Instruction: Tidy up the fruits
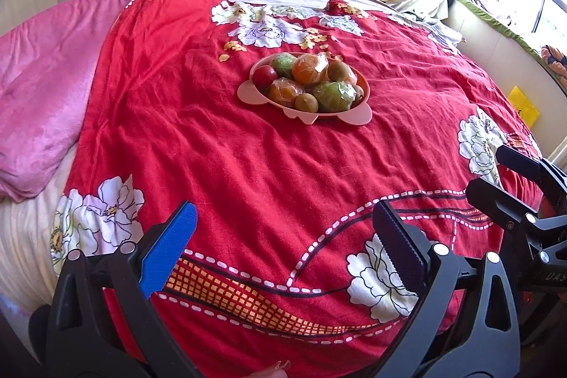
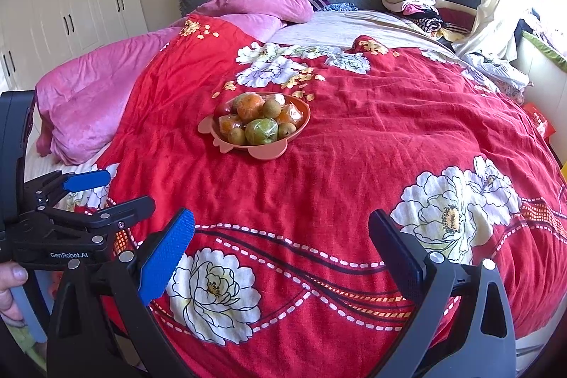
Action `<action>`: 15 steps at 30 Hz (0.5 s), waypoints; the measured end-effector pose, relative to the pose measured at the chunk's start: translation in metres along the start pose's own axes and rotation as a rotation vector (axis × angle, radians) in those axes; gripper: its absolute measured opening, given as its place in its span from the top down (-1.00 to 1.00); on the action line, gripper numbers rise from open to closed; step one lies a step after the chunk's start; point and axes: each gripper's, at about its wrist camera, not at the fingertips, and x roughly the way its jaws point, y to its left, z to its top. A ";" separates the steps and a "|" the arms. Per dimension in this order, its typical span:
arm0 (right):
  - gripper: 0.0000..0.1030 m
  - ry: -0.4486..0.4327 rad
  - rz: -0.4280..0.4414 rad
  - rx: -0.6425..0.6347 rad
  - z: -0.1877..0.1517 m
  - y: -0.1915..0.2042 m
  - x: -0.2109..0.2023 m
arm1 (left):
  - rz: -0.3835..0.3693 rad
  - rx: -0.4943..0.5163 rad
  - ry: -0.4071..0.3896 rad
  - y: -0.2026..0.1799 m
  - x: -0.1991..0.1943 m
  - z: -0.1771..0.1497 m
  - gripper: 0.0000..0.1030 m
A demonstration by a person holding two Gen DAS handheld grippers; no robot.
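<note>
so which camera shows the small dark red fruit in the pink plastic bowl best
The left wrist view: the small dark red fruit sits fully exposed at the pink plastic bowl's left edge. In the right wrist view only a sliver shows behind a plastic-wrapped orange fruit.

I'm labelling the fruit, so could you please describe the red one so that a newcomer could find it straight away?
Find the red floral bedspread, then the pink bowl of fruit in its middle. The red fruit sits at the bowl's edge nearest the pink blanket. It alone is glossy dark red; the others are orange, green or brown.
</note>
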 end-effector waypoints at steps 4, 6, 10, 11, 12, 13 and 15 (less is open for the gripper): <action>-0.91 0.001 -0.001 0.000 0.000 0.000 0.000 | 0.012 0.003 -0.002 0.000 0.001 -0.001 -0.81; -0.91 -0.002 0.001 0.000 0.000 0.000 0.000 | 0.017 -0.001 -0.002 0.002 0.001 -0.001 -0.81; -0.91 -0.002 0.002 0.001 -0.001 -0.001 0.000 | 0.022 0.001 -0.001 0.001 0.001 -0.001 -0.81; -0.91 -0.001 0.001 0.001 -0.001 -0.001 0.000 | 0.024 0.001 -0.001 0.001 0.001 -0.002 -0.81; -0.91 -0.001 0.000 0.000 -0.001 0.000 0.000 | 0.024 0.001 -0.001 0.001 0.001 -0.002 -0.81; -0.91 -0.001 0.002 0.000 -0.001 -0.001 0.000 | 0.023 0.002 0.000 0.001 0.001 -0.002 -0.81; -0.91 -0.001 0.000 0.000 -0.002 -0.001 0.000 | 0.025 0.001 -0.004 0.001 0.001 -0.002 -0.81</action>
